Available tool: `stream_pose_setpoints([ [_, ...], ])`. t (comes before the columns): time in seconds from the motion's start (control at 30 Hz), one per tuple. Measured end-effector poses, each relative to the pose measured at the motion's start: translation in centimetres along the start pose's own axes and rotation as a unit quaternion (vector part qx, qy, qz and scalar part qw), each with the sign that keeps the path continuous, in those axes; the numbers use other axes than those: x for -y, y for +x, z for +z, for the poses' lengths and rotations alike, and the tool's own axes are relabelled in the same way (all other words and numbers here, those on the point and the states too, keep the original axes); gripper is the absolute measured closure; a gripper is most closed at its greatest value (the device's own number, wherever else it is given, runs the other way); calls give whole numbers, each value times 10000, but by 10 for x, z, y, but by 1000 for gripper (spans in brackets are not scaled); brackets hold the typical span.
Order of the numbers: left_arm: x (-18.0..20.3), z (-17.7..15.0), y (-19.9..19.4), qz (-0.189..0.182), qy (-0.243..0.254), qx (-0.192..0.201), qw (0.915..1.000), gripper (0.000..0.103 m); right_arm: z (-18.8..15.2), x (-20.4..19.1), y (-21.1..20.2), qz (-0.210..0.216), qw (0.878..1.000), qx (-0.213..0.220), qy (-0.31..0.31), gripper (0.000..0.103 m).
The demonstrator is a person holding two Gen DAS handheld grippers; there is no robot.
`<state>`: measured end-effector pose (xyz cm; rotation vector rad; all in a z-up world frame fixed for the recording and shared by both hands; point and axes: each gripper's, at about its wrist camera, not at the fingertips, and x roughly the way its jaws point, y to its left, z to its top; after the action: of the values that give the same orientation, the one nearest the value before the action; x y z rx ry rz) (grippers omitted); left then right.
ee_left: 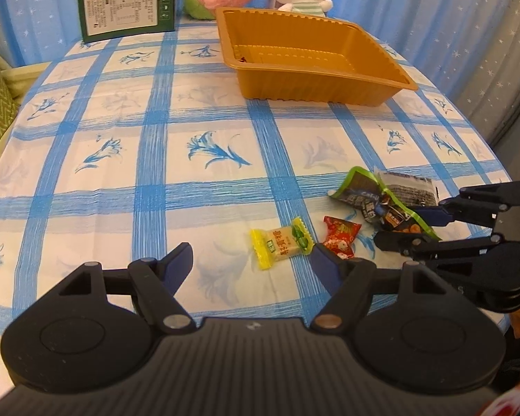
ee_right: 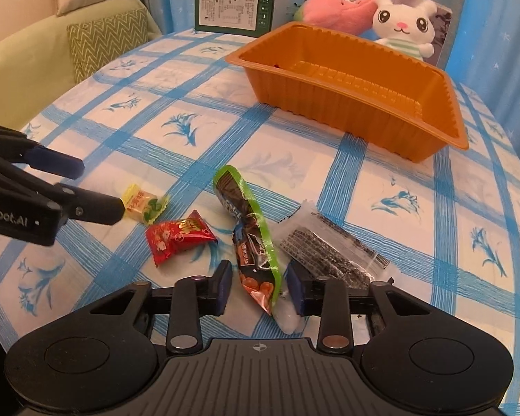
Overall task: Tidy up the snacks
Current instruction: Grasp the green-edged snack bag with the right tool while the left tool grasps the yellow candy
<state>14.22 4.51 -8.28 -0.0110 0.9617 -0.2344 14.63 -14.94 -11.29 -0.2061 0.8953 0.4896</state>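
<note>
The left tool [ee_left: 251, 260] is hovering low over the near part of the table [ee_left: 121, 173], its jaws standing wide with nothing between them. The yellow candy [ee_left: 280, 248] is lying just beyond its right fingertip, and the red candy [ee_left: 339, 239] is sitting beside that, a little to the right.

The right tool [ee_right: 260, 286] is straddling the near end of the green-edged packet [ee_right: 249, 239]. Its jaws are narrowed around that end, but a gap is showing on the left side, so the pads are not pressing on it. The clear packet [ee_right: 329, 246] of dark strips is lying just right of the green-edged one, its near end hidden behind the right finger.

All four snacks are resting on the checked cloth at the near side. The orange tray [ee_right: 443, 138] is standing well apart at the far right. Behind it, the green box [ee_right: 232, 8], a pink plush [ee_right: 329, 10] and a white rabbit plush [ee_right: 404, 27] are lining the far edge.
</note>
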Motion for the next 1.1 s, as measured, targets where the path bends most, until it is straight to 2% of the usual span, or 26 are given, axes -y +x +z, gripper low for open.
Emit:
stream_pose_setpoints([
  [0.13, 1, 3, 3, -37, 176, -10, 9998, 31, 1, 4, -5, 71, 9999, 28, 146, 77],
  [0.3, 1, 6, 7, -134, 440, -71, 9989, 33, -3, 15, -15, 317, 9961, 36, 820, 79],
  [0.47, 8, 8, 15, -301, 928, -187, 9951, 41, -9, 21, -29, 383, 9923, 84, 1177, 80],
  [0.57, 12, 9, 21, -356, 1362, -255, 9897, 47, -13, 24, -36, 381, 9905, 108, 1316, 80],
  [0.83, 18, 13, 35, -436, 2454, -286, 9680, 54, -22, 27, -41, 349, 9884, 92, 1474, 80],
  [0.93, 17, 17, 37, -549, 2529, -305, 9654, 63, -21, 27, -41, 353, 9878, 106, 1513, 80],
  [1.0, 17, 19, 39, -605, 2475, -332, 9664, 71, -21, 28, -41, 366, 9872, 115, 1550, 80],
  [1.07, 18, 19, 39, -700, 2346, -379, 9688, 84, -21, 29, -41, 381, 9861, 124, 1612, 80],
  [1.1, 18, 18, 38, -697, 2287, -385, 9702, 84, -21, 30, -41, 390, 9854, 135, 1651, 80],
])
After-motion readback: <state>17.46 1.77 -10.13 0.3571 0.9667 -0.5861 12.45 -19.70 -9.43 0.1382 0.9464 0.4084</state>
